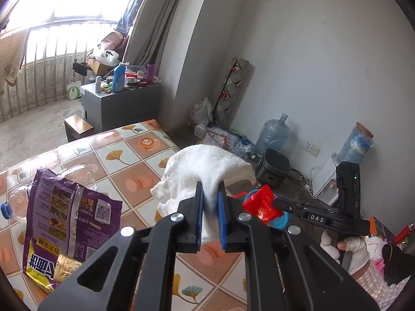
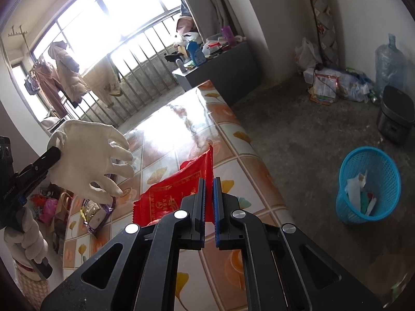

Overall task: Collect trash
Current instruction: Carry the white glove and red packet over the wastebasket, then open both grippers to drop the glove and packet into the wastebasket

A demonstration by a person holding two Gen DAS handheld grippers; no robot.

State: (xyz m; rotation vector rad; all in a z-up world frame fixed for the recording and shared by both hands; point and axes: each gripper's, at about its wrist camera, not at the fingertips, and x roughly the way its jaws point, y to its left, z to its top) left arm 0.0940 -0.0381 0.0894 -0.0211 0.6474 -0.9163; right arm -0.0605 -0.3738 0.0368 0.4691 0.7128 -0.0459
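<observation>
My left gripper [image 1: 210, 190] is shut on a white cloth glove [image 1: 205, 168], which hangs above the tiled-pattern table [image 1: 145, 160]. From the right wrist view the glove [image 2: 90, 160] dangles from the left gripper [image 2: 53, 153], fingers spread. My right gripper [image 2: 208, 185] is shut on a red snack wrapper [image 2: 173, 191], lifted over the table's right edge. The left wrist view shows the right gripper [image 1: 275, 203] with the wrapper [image 1: 260, 204]. A purple snack bag [image 1: 67, 223] and a clear plastic bottle [image 1: 18, 202] lie on the table. A blue mesh basket [image 2: 368, 184] with scraps stands on the floor to the right.
A dark rice cooker [image 2: 395, 119], water jugs [image 1: 272, 134] and a heap of bags [image 2: 334, 85] sit along the far wall. A grey cabinet [image 1: 119, 103] crowded with bottles stands beyond the table. A gloved hand [image 1: 347, 248] grips the right tool's handle.
</observation>
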